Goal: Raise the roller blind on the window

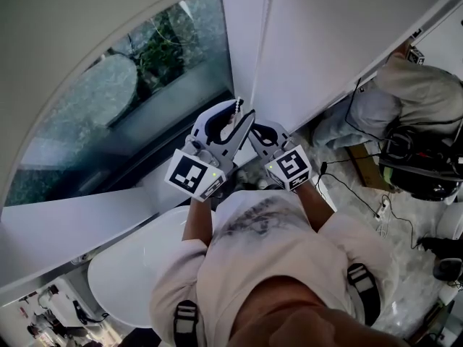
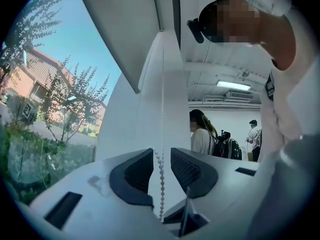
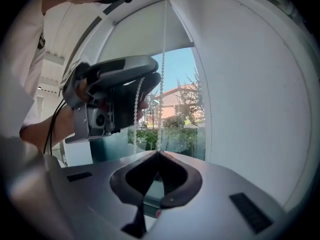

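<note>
A white bead chain (image 1: 239,105) hangs beside the window (image 1: 108,100). The white roller blind (image 3: 145,34) covers the top of the pane. My left gripper (image 2: 162,156) is held high and open; one strand of the bead chain (image 2: 161,184) runs down the gap between its dark pads, which stand apart. In the right gripper view that left gripper (image 3: 150,84) is up at the left with a strand through it. My right gripper (image 3: 158,153) sits just below, jaws shut on another strand of the bead chain (image 3: 162,84), which rises taut from their tips. In the head view both grippers sit side by side, the left (image 1: 235,118) and the right (image 1: 255,132).
A white wall (image 3: 250,84) stands close on the right of the chain. Below the window runs a white sill (image 1: 72,223), with a round white table (image 1: 137,266) near my body. A person (image 1: 419,92) sits at the right among bags and cables (image 1: 376,208). Other people (image 2: 202,134) stand far back.
</note>
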`<state>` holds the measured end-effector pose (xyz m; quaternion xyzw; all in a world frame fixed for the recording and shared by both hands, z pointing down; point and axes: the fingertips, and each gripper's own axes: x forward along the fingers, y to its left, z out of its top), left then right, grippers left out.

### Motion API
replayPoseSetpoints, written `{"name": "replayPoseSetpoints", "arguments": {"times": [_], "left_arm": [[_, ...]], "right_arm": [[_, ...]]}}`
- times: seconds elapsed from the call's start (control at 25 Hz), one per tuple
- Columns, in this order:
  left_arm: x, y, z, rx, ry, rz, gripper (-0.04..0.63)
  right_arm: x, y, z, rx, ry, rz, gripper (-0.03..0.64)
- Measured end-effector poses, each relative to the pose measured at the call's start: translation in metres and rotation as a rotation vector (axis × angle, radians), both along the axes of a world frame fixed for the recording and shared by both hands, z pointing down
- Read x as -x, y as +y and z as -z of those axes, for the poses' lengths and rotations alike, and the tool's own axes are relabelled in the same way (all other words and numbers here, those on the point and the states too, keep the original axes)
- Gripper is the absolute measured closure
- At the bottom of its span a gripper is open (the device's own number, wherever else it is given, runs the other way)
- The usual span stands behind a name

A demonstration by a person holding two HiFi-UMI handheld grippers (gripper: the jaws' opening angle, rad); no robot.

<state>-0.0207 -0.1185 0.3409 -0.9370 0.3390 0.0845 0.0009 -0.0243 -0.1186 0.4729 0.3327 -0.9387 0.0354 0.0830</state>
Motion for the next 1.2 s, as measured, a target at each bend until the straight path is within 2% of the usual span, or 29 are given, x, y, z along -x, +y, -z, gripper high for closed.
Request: {"name": "replayPoseSetpoints", "arguments": {"times": [0.12,0.4,0.56,0.6,0.84,1.2], "left_arm": [[-0.004,-0.008,0.013,-0.010,-0.014,-0.001,0.499],[-0.001,-0.013,0.033,-0.015,0.017,-0.006,0.501],[-0.003,-0.017,0.038,-0.021,0.011,0.000,0.551],[-0.003,-0.017,0.038,-0.019,0.004,0.000,0.571],[-0.004,-0.023,0.030,0.001,-0.042,0.030,0.586],[-0.003,-0.019,0.014,0.037,-0.029,0.045,0.586]], "right_arm": [[0.003,0.001,-0.002,-0.002,0.003,0.003,0.555],[0.010,0.004,-0.007,-0.004,0.014,0.004,0.555],[0.010,0.004,-0.010,-0.008,0.013,0.008,0.555],[0.011,0.003,-0.010,-0.008,0.012,0.008,0.555],[0.012,-0.002,-0.014,0.007,0.012,0.007,0.555],[0.012,0.001,-0.026,0.043,0.044,0.008,0.555]]}}
